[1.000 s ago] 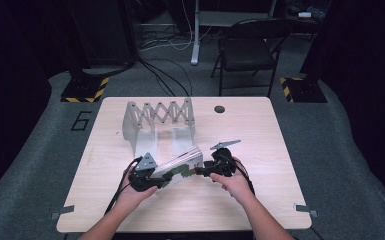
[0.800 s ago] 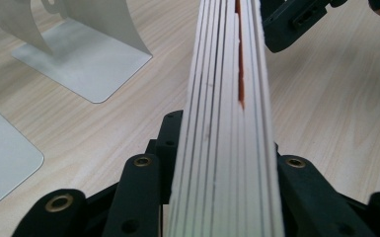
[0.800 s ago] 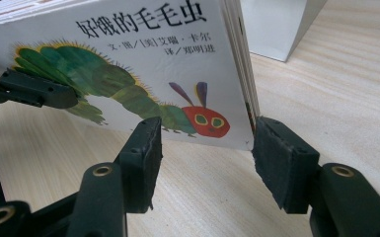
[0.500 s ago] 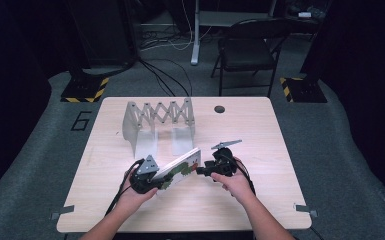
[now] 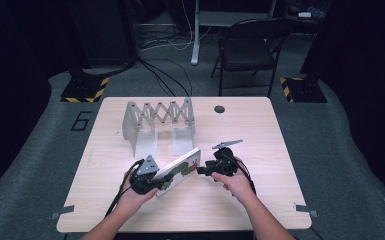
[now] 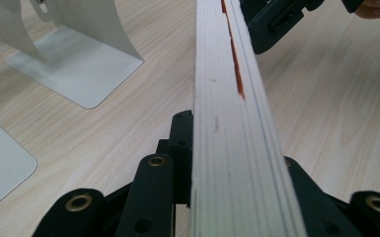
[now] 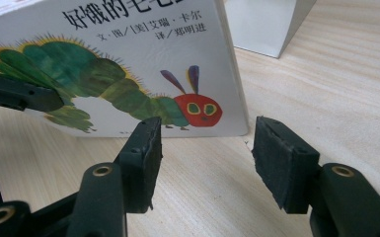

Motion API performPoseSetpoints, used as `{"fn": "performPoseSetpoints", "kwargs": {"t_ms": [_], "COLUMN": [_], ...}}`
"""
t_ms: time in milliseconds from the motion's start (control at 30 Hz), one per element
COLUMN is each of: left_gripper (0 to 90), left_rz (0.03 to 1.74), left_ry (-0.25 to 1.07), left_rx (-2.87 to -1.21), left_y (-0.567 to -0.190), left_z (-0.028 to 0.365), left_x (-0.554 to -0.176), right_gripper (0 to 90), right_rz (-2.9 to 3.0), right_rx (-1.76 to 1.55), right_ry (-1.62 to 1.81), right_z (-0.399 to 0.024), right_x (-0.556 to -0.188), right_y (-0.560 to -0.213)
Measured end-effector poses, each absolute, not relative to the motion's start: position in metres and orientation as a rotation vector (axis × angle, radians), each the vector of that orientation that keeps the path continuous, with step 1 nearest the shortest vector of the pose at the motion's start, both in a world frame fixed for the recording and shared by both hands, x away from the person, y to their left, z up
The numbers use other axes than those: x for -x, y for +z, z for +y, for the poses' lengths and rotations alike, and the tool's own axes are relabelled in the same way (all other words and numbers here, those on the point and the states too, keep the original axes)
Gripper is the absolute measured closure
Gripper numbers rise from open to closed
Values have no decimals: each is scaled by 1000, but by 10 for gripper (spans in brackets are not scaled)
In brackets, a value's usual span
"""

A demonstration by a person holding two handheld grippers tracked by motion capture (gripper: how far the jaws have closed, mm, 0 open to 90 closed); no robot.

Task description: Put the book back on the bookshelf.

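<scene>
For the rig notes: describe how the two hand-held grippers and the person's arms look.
Both the left gripper and the right gripper are black, each with a grey three-cornered plate on top and a black cable trailing back. Brass-coloured rivets dot the linkages. The right gripper's pads are dark and rough-textured. The forearms are bare, with no sleeves showing.

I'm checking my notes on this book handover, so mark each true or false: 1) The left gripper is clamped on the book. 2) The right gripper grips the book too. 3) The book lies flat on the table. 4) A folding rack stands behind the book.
1) True: the left gripper is shut on the book, its jaws having just closed.
2) False: the right gripper is open, its pads short of the cover.
3) False: it stands tilted on its edge.
4) True: the white rack stands farther back on the table.
</scene>
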State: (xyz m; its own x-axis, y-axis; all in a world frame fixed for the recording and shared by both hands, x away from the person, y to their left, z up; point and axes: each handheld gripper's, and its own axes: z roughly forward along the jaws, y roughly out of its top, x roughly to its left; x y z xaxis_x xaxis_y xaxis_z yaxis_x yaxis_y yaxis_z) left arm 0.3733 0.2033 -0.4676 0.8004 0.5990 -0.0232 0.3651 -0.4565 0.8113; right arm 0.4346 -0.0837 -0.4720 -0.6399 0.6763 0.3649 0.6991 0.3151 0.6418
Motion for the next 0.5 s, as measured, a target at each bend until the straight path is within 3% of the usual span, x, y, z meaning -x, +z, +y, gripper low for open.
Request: {"fn": "performPoseSetpoints", "kwargs": {"t_ms": [500], "left_gripper": [754], "left_rz": [729], "left_ry": [360], "left_rx": [-2066], "left_y": [-456], "left_z": [218], "left_x": [-370], "right_gripper": [444], "right_rz": [-2522], "right_rx": [1325], "right_ry": [-1255], "right_z": [-84], "right_x": [-435], "right_y": [-472]}}
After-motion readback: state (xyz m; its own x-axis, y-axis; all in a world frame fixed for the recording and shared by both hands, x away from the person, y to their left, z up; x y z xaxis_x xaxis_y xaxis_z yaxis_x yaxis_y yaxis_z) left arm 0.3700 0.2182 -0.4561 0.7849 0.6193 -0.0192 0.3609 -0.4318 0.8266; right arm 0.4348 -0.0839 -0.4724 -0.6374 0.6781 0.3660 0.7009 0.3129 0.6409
